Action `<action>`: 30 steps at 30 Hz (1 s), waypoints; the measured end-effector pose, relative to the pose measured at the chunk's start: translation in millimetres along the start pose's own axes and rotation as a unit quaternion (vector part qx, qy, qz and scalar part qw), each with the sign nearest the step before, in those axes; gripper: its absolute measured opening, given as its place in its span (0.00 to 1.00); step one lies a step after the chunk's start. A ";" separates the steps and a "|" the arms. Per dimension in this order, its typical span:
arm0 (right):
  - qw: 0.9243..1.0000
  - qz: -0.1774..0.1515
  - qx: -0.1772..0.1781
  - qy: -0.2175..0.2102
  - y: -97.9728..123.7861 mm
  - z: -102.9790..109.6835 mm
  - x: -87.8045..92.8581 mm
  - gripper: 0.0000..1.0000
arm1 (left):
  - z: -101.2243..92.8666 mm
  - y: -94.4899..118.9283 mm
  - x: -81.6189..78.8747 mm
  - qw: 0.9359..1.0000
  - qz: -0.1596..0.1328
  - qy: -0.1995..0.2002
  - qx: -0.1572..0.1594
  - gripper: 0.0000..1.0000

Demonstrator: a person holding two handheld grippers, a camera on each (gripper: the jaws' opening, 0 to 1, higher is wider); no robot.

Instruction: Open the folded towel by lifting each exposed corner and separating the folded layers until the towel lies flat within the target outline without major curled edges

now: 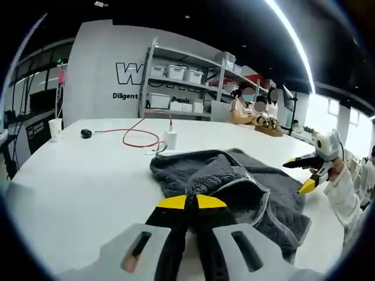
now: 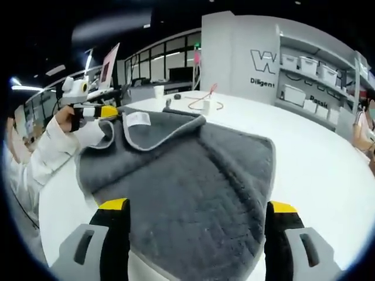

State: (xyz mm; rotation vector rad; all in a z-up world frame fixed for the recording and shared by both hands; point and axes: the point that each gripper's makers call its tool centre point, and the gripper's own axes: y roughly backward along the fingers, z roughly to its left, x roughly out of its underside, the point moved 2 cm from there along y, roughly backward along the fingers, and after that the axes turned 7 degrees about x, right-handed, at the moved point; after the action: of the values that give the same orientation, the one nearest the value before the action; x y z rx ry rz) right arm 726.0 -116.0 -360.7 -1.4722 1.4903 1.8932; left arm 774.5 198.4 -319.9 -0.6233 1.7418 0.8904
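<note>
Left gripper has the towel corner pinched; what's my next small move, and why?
Probably draw the left gripper outward and away from the towel's middle, peeling the flap open. In the right gripper view it is shut on the folded-over corner, which lies doubled back with its white label facing up. The right gripper is open above the near edge and could press that down.

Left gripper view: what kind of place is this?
Probably an office-style lab or workshop: metal shelving stacked with storage bins, lettering on the back wall, people seated at desks beyond, and a big white table holding the grey towel.
</note>
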 end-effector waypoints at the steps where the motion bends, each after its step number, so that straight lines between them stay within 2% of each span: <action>1: 1.000 0.000 0.000 0.000 -0.1 -0.3 0.1 0.95 | 1.4 1.0 -0.1 1.000 0.000 0.000 -0.002 0.02; 3: 1.000 0.001 0.001 0.000 -0.2 -0.4 0.3 0.94 | 3.0 2.2 -0.1 1.000 -0.001 0.000 -0.004 0.02; 11: 1.000 0.008 -0.003 0.005 -1.2 2.9 4.1 0.94 | 31.9 24.0 -1.5 0.999 -0.011 0.008 -0.044 0.02; 23: 1.000 0.015 -0.007 0.009 -2.8 3.6 6.2 0.93 | 69.6 51.4 7.9 0.995 -0.017 0.037 -0.090 0.02; 30: 1.000 0.016 -0.007 0.009 -3.0 3.6 7.0 0.92 | 86.4 61.5 15.1 0.993 -0.010 0.042 -0.114 0.02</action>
State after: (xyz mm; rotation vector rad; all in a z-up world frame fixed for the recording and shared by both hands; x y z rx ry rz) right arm 723.5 -114.0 -368.5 -1.4826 1.5219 1.9172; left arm 771.0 304.6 -333.9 -0.8364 1.7176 1.0730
